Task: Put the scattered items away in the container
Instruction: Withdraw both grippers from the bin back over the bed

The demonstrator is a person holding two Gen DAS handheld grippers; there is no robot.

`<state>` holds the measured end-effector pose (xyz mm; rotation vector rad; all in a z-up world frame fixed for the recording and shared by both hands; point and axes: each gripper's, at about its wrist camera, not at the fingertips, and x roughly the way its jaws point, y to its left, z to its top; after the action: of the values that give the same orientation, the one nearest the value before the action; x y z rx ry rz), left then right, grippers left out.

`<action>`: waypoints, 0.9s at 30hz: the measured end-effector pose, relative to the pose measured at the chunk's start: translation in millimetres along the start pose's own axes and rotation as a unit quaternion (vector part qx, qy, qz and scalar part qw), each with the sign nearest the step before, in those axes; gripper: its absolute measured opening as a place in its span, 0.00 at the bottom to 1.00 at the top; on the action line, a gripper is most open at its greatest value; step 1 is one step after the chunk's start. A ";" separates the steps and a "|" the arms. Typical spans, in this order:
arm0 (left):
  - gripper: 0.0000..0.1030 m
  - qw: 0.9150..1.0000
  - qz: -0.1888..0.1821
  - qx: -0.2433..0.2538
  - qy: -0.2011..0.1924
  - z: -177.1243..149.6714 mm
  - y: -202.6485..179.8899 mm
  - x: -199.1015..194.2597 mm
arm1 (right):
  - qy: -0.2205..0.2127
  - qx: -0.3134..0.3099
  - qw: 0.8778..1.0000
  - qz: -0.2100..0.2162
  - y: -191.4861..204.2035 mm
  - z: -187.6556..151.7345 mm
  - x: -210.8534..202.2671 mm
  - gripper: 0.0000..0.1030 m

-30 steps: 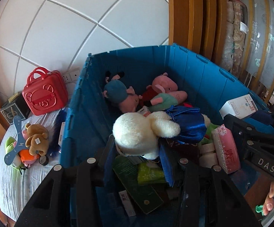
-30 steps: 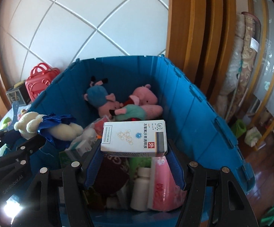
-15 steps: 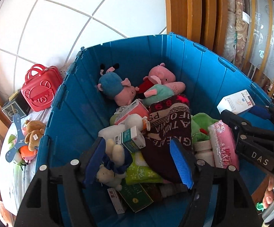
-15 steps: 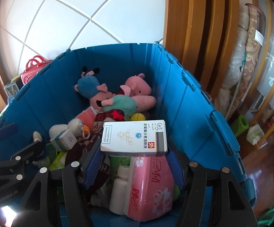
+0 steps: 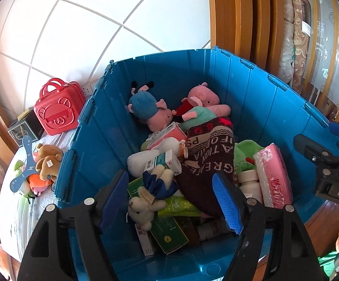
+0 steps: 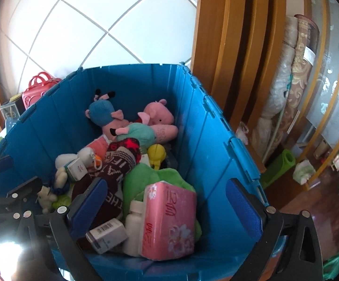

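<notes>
Both tongs hang over the blue container with jaws spread wide and nothing between them: left gripper, right gripper. Directly ahead of the left gripper's pads lies a small white rabbit doll in a blue dress, long axis running away from the tongs, head nearest them. Beyond it a teal-and-white carton rests tilted on a white plush, beside a dark knitted sock stretched lengthwise toward the far wall. Between the right gripper's pads, a pink tissue pack stands on end, a white bottle touching its left side and a white medicine box lying flat further left. Pink pig plushes are heaped against the far wall. Left of the container, on a pale tabletop, remain a brown bear toy, a blue boomerang and a red case. Behind: white tiled wall, wooden door frame, rolled rugs at right.
</notes>
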<state>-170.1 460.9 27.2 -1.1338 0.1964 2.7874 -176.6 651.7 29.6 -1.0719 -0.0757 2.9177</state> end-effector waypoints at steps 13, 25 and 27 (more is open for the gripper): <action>0.72 0.998 0.012 -0.036 -0.052 -10.9 38.6 -48.2 | -0.033 0.001 0.999 0.028 22.8 -6.4 -44.8 1.00; 0.72 0.993 0.033 -0.092 -0.069 -59.8 175.3 -83.5 | -0.052 -0.029 0.997 0.054 141.8 -4.5 -79.1 1.00; 0.72 0.991 0.040 -0.102 -0.071 -73.3 209.7 -91.0 | -0.055 -0.036 0.996 0.057 176.0 -5.5 -85.9 1.00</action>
<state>-90.0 236.2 54.1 -0.9787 -0.0596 3.0004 -110.0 472.2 70.8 -0.9539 -0.1270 3.0979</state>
